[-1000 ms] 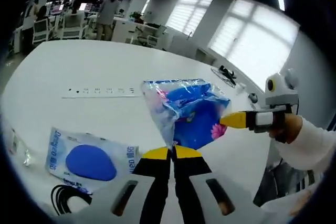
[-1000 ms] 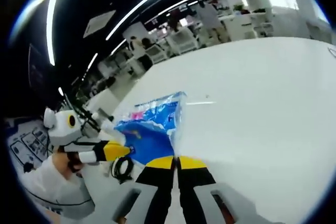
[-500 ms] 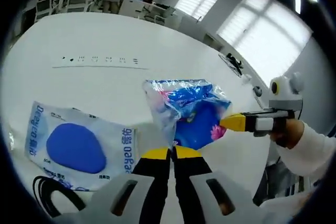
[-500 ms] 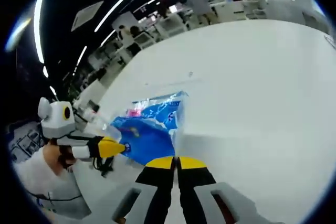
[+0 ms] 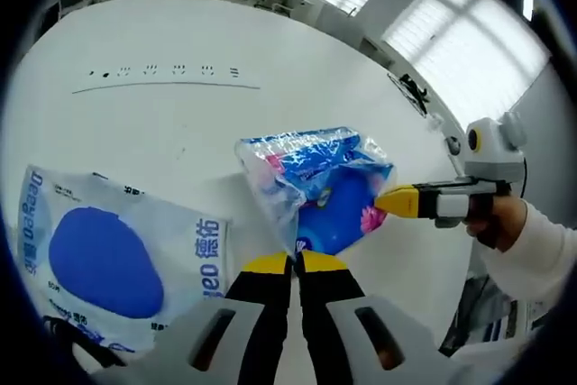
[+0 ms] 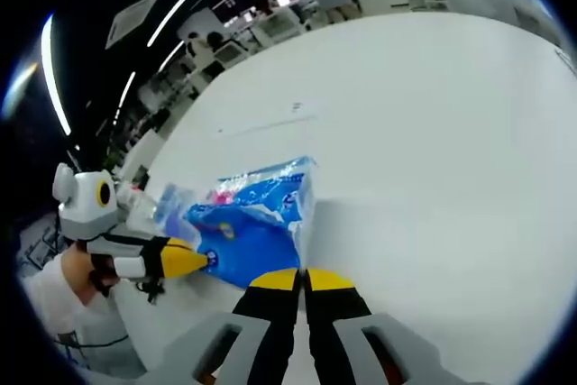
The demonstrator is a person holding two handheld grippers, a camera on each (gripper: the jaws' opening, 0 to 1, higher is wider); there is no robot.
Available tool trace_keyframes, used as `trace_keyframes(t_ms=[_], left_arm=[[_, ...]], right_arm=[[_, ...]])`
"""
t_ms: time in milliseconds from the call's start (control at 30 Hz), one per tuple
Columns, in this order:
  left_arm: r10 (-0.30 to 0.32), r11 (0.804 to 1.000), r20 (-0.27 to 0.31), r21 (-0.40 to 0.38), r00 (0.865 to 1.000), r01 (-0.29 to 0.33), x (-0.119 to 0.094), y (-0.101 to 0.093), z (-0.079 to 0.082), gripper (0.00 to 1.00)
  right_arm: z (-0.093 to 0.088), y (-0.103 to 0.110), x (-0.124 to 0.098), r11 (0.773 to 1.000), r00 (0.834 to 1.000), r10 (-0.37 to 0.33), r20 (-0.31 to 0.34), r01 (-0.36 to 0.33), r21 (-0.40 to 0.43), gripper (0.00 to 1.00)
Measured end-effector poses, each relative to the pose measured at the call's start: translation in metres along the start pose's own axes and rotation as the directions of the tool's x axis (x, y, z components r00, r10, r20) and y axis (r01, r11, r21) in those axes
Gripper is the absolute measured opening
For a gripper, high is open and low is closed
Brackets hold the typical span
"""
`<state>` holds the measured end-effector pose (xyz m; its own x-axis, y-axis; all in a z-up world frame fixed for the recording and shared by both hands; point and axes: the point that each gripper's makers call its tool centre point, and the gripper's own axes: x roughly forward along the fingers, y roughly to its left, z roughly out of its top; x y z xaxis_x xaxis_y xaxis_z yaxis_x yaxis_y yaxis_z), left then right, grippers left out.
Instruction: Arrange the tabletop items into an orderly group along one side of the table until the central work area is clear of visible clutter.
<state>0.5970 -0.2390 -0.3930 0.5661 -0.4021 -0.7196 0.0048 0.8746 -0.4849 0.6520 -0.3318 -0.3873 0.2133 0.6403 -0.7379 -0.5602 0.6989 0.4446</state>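
Two grippers with yellow tips and black jaws meet on one crinkled clear plastic bag printed blue with a pink flower (image 5: 317, 188), held just above the white tabletop (image 5: 162, 123). The left gripper (image 5: 295, 263) has its jaws pressed together on the bag's near edge, and the right gripper (image 5: 397, 201) comes in from the right side, pinching the bag's right corner, a hand (image 5: 498, 219) in a white sleeve behind it. In the right gripper view the same bag (image 6: 261, 223) sits between that gripper (image 6: 302, 279), closed on its near edge, and the left gripper (image 6: 189, 261) at its left corner. One flat white pouch with a blue oval and blue lettering (image 5: 108, 259) lies on the table to the left, near the bag, apart from it. One thin dark line with small markings (image 5: 167, 86) runs across the far tabletop.
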Motion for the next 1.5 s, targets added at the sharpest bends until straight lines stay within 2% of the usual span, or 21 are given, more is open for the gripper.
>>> trace_keyframes(t_ms=[167, 400, 933, 1033, 1100, 1167, 1200, 1333, 1400, 1500], left_arm=[[0.011, 1.0, -0.015, 0.006, 1.0, -0.011, 0.007, 0.004, -0.001, 0.0], [0.031, 1.0, -0.036, 0.002, 0.999, -0.031, 0.014, 0.009, -0.009, 0.01], [0.04, 0.999, -0.063, 0.006, 0.997, -0.04, 0.013, 0.007, -0.02, 0.04], [0.03, 1.0, -0.071, 0.007, 0.997, -0.029, 0.012, 0.005, -0.022, 0.07], [0.032, 0.999, -0.072, 0.014, 0.997, -0.032, 0.009, 0.005, -0.022, 0.09], [0.033, 0.999, -0.069, 0.018, 0.997, -0.031, 0.007, 0.004, -0.021, 0.1], [0.033, 0.999, -0.066, 0.023, 0.997, -0.031, 0.006, 0.002, -0.021, 0.12], [0.031, 0.997, -0.046, 0.076, 0.998, -0.027, 0.0, -0.005, -0.017, 0.19], [0.028, 0.995, -0.039, 0.093, 0.999, -0.024, -0.004, -0.01, -0.015, 0.26], [0.038, 0.991, -0.019, 0.132, 0.999, -0.035, -0.01, -0.014, -0.014, 0.44]], right_arm=[[-0.008, -0.005, 0.004, 1.0, 1.0, 0.001, -0.013, 0.0, 0.006, 0.0], [-0.009, -0.013, 0.014, 1.0, 1.0, 0.001, -0.024, -0.001, 0.01, 0.0], [-0.02, -0.015, 0.01, 0.999, 1.0, -0.019, -0.024, 0.018, -0.027, 0.01], [-0.019, -0.017, 0.013, 0.999, 1.0, -0.019, -0.014, 0.018, -0.036, 0.05], [-0.017, -0.017, 0.01, 0.996, 0.999, -0.03, 0.013, 0.031, -0.086, 0.11], [-0.019, -0.016, 0.006, 0.994, 0.999, -0.038, 0.016, 0.04, -0.099, 0.19], [-0.014, -0.019, 0.005, 0.993, 0.998, -0.043, 0.034, 0.047, -0.112, 0.22], [-0.015, -0.018, -0.001, 0.992, 0.997, -0.044, 0.06, 0.05, -0.118, 0.33], [-0.014, -0.014, -0.007, 0.992, 0.996, -0.035, 0.08, 0.044, -0.117, 0.37], [-0.015, -0.009, -0.017, 0.993, 0.995, -0.025, 0.101, 0.037, -0.116, 0.42]])
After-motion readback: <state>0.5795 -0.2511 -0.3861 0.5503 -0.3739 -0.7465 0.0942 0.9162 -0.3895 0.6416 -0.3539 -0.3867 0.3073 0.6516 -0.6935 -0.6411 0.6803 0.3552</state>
